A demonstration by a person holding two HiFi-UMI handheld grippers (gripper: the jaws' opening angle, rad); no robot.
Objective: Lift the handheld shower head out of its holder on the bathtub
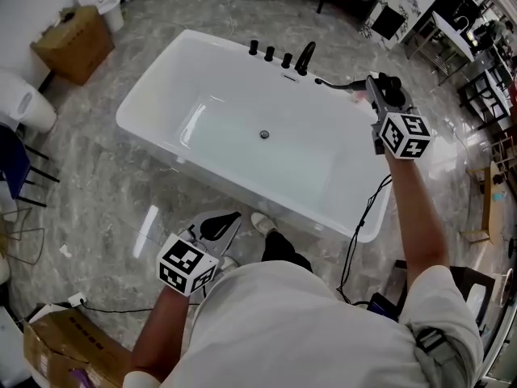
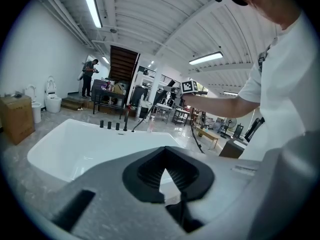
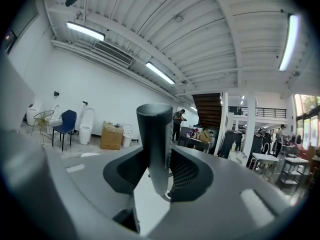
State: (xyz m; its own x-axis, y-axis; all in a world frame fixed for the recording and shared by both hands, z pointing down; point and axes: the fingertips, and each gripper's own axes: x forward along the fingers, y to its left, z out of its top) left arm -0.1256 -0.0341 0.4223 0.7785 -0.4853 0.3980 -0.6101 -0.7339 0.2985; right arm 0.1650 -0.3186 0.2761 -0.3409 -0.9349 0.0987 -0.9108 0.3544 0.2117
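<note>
Your right claw (image 3: 159,170) pinches the dark shower head (image 3: 155,134) handle over the bathtub (image 1: 153,95) corner; your left claw (image 2: 166,170), pressed together, holds nothing.

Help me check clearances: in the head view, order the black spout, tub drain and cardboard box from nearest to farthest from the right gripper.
From the right gripper, holding the shower head:
1. Black spout, on the tub's far rim, just left.
2. Tub drain, middle of the basin floor.
3. Cardboard box, on the room floor, far upper left.
</note>
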